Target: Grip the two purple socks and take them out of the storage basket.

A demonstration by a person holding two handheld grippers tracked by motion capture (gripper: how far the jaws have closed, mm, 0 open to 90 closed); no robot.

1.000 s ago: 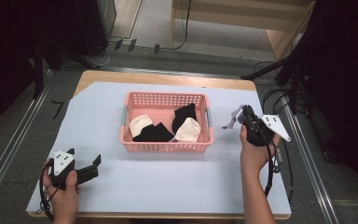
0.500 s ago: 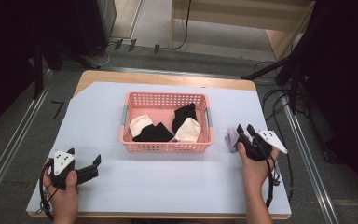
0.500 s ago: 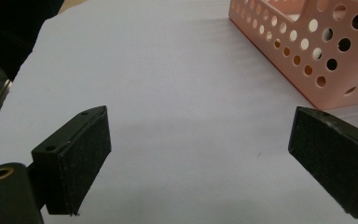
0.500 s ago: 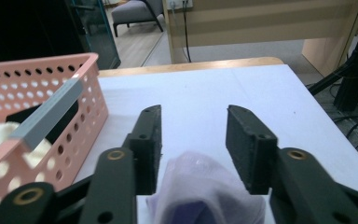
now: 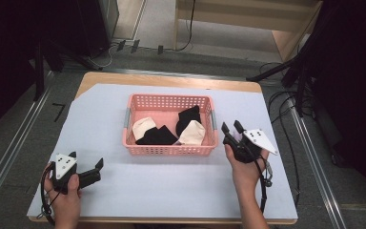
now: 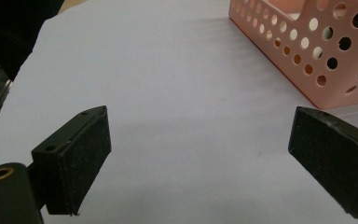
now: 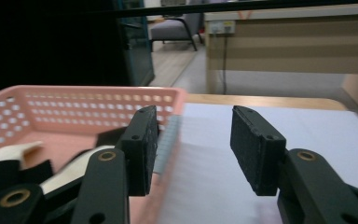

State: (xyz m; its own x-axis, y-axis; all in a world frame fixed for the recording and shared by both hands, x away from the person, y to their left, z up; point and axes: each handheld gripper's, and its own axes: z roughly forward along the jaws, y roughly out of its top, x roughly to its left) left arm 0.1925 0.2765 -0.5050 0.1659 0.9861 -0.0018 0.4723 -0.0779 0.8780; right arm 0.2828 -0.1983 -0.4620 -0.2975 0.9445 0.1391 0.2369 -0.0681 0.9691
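A pink perforated basket stands mid-table with black socks and cream socks in it. My right gripper hovers just off the basket's right end, pointing away from me. Its jaws have just been opening and stand open. In the right gripper view the gripper has nothing between its jaws, with the basket at the left. My left gripper rests low at the front left, open. Only bare sheet lies between the jaws of that gripper, and the basket's corner is at the upper right.
A pale lavender sheet covers the wooden table. Cables lie on the floor off the table's right edge. A metal rail runs along the left side. Grey handles sit on the basket's short ends.
The right gripper, shut on a small pale thing a second ago, has opened, come nearer to me, then shifted left toward the basket. That thing is out of sight now. The left hand stayed still.
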